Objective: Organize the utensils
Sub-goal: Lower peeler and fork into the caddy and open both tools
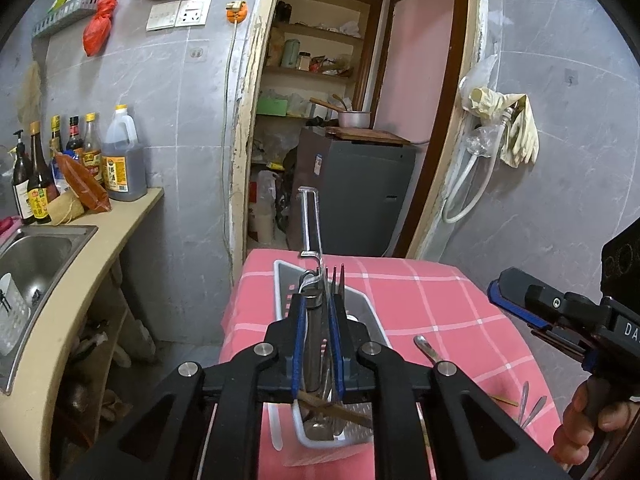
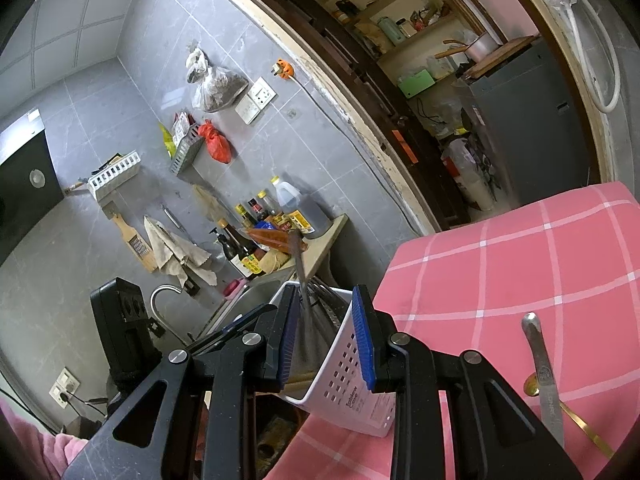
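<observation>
Utensils (image 1: 320,360) in white basket (image 2: 352,368), pink checked tablecloth (image 2: 520,260), grey-tiled kitchen

- Grey marble-look tiled walls (image 1: 168,92) enclose a small kitchen.
- A worn doorway (image 1: 244,120) opens onto pantry shelves (image 1: 316,36).
- A steel sink (image 1: 36,256) sits in a beige worktop (image 1: 100,248).

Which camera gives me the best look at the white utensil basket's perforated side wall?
The right wrist view: the white utensil basket shows its perforated side wall and a label up close. The left wrist view looks down into its open top, mostly blocked by the left hand-held gripper.
</observation>
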Motion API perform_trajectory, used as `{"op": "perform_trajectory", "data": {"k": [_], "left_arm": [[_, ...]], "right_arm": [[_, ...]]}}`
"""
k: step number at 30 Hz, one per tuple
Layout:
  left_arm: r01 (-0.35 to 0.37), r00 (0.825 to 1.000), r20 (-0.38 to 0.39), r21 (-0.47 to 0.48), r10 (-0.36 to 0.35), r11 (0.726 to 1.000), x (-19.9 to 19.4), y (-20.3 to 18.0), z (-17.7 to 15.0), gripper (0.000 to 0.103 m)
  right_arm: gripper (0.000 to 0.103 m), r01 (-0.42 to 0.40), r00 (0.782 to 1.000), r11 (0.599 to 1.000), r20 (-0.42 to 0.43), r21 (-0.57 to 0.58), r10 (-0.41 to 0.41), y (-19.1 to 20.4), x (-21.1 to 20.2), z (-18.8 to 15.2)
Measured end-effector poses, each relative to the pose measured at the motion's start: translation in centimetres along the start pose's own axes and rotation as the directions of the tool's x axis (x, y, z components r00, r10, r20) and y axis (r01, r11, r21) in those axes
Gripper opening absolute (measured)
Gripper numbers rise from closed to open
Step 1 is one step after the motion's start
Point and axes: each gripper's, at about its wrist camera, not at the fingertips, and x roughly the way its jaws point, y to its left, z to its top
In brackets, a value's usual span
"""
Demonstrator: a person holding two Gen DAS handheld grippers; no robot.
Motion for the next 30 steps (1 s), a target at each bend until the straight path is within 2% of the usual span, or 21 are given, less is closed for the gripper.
{"op": "perform_trajectory", "data": {"k": [6,10,13,14,15,17,19,21,24,27,30], "left_arm": [[-0.018,1.0,-0.01,0.031,0.018,0.999,-0.5,-0.6,-0.2,0.012],[-0.012,1.0,0.002,0.006,0.012,1.0,-1.2,-0.7,-0.5,0.016],[-0.008,1.0,0.025,-0.018,0.008,1.0,-1.8,-0.6,-0.4,0.025],[-0.007,0.999,0.033,-0.025,0.008,1.0,-2.1,-0.6,-0.3,0.032],[-0.016,0.999,0.047,-0.031,0.017,0.999,-2.5,-0.8,-0.3,0.039],[-0.032,0.997,0.071,-0.031,0.034,0.999,-3.2,-1.1,-0.1,0.046],[-0.038,0.995,0.087,-0.03,0.041,0.999,-3.6,-1.5,0.1,0.052],[-0.047,0.993,0.103,-0.03,0.05,0.998,-4.4,-2.2,0.2,0.068],[-0.06,0.988,0.144,-0.028,0.064,0.998,-5.7,-3.5,0.1,0.086],[-0.071,0.979,0.191,-0.019,0.073,0.997,-7.1,-5.2,-0.2,0.098],[-0.063,0.974,0.218,-0.016,0.065,0.998,-8.1,-7.0,-0.6,0.102]], "right_arm": [[0.024,0.001,1.0,1.0,0.002,-0.004,-0.001,0.0,0.0,0.0],[0.025,0.032,0.999,0.999,0.018,-0.034,-0.031,-0.1,-1.4,0.1],[0.025,0.069,0.997,0.996,0.035,-0.063,-0.067,-0.1,-2.9,0.3],[0.025,0.088,0.996,0.993,0.041,-0.074,-0.085,-0.2,-3.5,0.3],[0.03,0.1,0.994,0.992,0.046,-0.081,-0.097,-0.2,-3.9,0.5],[0.04,0.137,0.989,0.985,0.068,-0.103,-0.131,-0.2,-5.2,0.6],[0.044,0.173,0.983,0.976,0.086,-0.129,-0.163,-0.2,-6.4,0.8],[0.056,0.205,0.976,0.967,0.1,-0.151,-0.192,-0.1,-7.5,1.0],[0.07,0.269,0.959,0.944,0.14,-0.192,-0.245,0.2,-9.4,1.2],[0.08,0.338,0.936,0.911,0.182,-0.236,-0.301,0.6,-11.5,1.2],[0.092,0.388,0.915,0.884,0.224,-0.259,-0.336,0.9,-13.5,1.4]]}}
